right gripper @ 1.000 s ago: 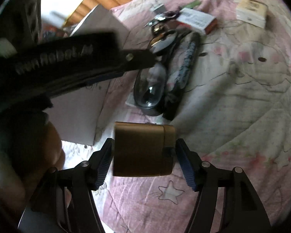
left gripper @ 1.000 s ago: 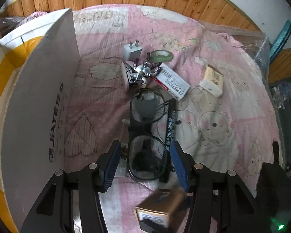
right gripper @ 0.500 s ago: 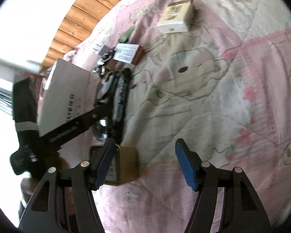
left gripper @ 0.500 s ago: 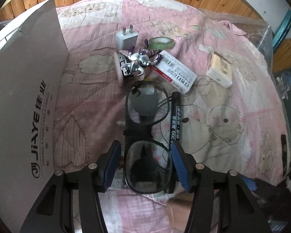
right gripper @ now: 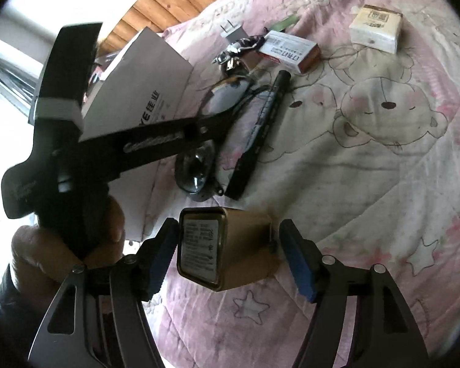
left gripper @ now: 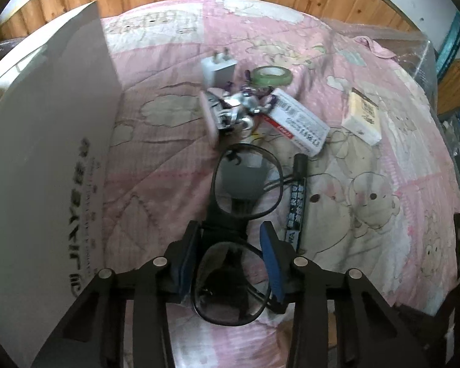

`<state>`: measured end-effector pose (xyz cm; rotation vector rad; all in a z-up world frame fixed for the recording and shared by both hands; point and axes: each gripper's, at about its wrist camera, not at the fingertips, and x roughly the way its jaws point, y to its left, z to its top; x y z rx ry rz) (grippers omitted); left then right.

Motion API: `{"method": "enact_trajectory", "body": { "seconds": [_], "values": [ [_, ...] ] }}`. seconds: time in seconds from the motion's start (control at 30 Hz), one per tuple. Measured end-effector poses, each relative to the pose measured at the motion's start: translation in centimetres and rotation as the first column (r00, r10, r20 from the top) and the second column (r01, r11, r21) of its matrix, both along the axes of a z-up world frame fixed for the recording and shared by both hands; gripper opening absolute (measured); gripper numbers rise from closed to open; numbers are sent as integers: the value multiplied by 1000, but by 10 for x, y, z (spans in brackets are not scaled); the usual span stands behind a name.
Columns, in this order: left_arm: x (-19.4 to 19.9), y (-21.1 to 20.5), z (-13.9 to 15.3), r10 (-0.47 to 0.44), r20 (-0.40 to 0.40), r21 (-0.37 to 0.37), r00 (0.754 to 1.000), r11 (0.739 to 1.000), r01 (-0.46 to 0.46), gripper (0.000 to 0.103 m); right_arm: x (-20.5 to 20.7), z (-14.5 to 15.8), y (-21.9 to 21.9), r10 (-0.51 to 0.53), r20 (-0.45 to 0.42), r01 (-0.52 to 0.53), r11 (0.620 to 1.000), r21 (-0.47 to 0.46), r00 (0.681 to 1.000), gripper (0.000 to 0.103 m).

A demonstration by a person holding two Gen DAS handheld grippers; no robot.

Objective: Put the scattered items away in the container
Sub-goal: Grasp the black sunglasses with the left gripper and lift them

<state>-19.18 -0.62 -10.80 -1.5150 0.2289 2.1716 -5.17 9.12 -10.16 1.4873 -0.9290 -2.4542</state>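
Black-framed glasses (left gripper: 245, 184) lie on the pink quilt, and my left gripper (left gripper: 228, 239) is shut on the rim of their near lens. A black marker (left gripper: 297, 202) lies just right of them. The container, a white cardboard box with an upright flap (left gripper: 46, 153), stands to the left. In the right wrist view a gold box (right gripper: 236, 251) lies on the quilt between the fingers of my open right gripper (right gripper: 228, 236), with a small gap at the right pad. The left gripper's black body crosses that view above the glasses (right gripper: 196, 168), held by a hand (right gripper: 61, 245).
Beyond the glasses lie a white charger (left gripper: 219, 67), a green tape roll (left gripper: 273, 75), a shiny metal keyring cluster (left gripper: 236, 110), a red-and-white carton (left gripper: 300, 122) and a cream pack (left gripper: 363, 116). A wooden wall runs behind the bed. The bed's edge drops off at the right.
My left fingers have narrowed from wide open onto the near lens of the glasses. The right gripper has swung back, so the gold box lies between its fingers again.
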Motion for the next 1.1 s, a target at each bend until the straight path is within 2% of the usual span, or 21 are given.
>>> {"method": "enact_trajectory", "body": {
  "seconds": [0.03,0.07,0.2,0.23,0.27,0.43,0.47,0.5,0.53,0.63,0.73,0.77,0.83,0.9,1.1],
  "values": [
    [1,-3,0,5,3,6,1000,1000,-5,41,2,0,4,-5,0,5,1000,-21,1000,62],
    [2,-7,1,15,11,16,1000,1000,-15,41,3,0,7,-10,2,10,999,-41,1000,60],
    [8,-19,5,49,34,57,998,997,-51,41,3,0,10,-26,8,26,998,-61,1000,59],
    [9,-21,7,54,36,63,998,996,-56,38,4,0,10,-30,8,30,998,-61,1000,59],
    [11,-23,11,56,42,82,998,995,-60,24,6,1,11,-33,5,33,998,-60,999,58],
    [13,-34,34,73,43,115,996,990,-78,21,9,10,13,-48,-11,48,997,-58,999,54],
    [14,-36,36,76,45,119,996,990,-81,20,11,13,14,-53,-15,52,997,-58,998,49],
    [15,-39,40,80,42,120,996,989,-85,17,13,14,16,-58,-24,56,997,-60,998,26],
    [16,-40,42,84,38,124,996,988,-88,16,16,16,18,-67,-31,65,996,-68,997,14],
    [21,-45,52,93,26,132,995,987,-95,14,17,19,24,-86,-29,84,995,-50,996,12],
    [27,-49,56,83,8,118,997,990,-83,13,20,20,21,-85,-36,84,996,-26,996,19],
    [27,-54,52,88,17,113,996,990,-90,13,22,22,18,-86,-49,86,996,-5,995,37],
    [27,-52,41,89,1,81,996,993,-89,14,24,26,11,-66,-78,66,998,0,995,64],
    [30,-50,39,77,-53,35,996,997,-75,15,22,27,1,-48,-83,50,999,22,995,65],
    [33,-42,33,67,-49,43,997,997,-65,16,3,3,-32,18,18,-21,977,211,1000,68]
  ]
}}
